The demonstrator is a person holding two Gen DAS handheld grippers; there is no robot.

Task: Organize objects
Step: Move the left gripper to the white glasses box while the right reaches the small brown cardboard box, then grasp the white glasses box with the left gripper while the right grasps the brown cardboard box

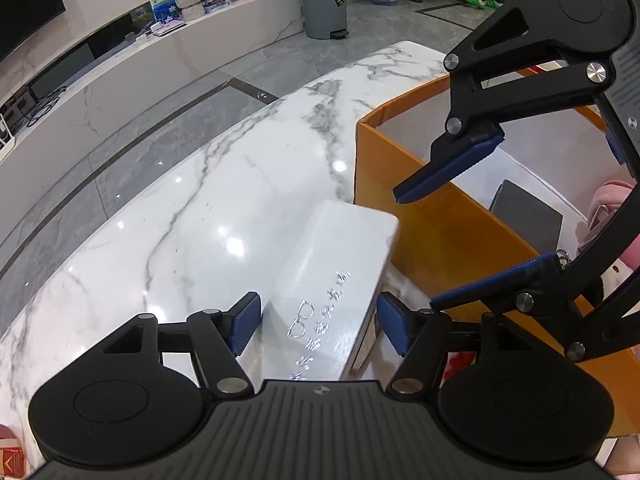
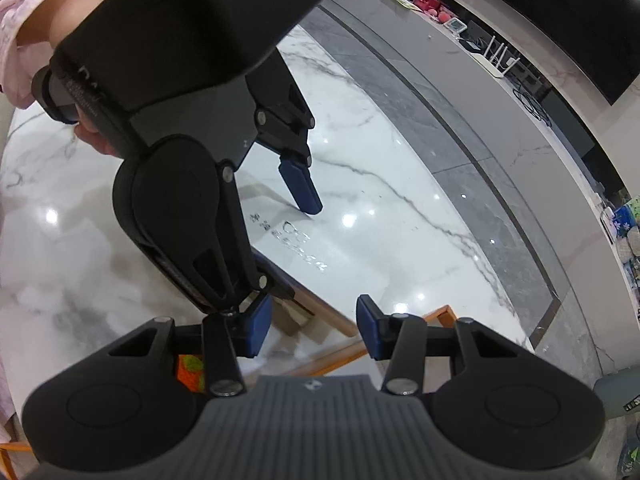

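You are working at the marble counter (image 1: 192,208), with the orange box (image 1: 404,184) as your landmark. Just beside the box's near wall lies the white case (image 1: 332,280) (flat, with silver lettering and a spectacles mark on its lid), still on the counter and not yet in the box. Inside the box a dark flat item (image 1: 528,216) already rests on the white floor.

Your left tool (image 1: 318,326) stands wide, its blue pads flanking the case's near end; I judge them apart from its sides, so nothing is held. Your right tool (image 2: 314,330) is partly spread over the box's corner and empty.

The step in hand looks like picking up the case. Next, close the left tool squarely on its long sides, lift clear of the box's rim, then carry it over the wall.
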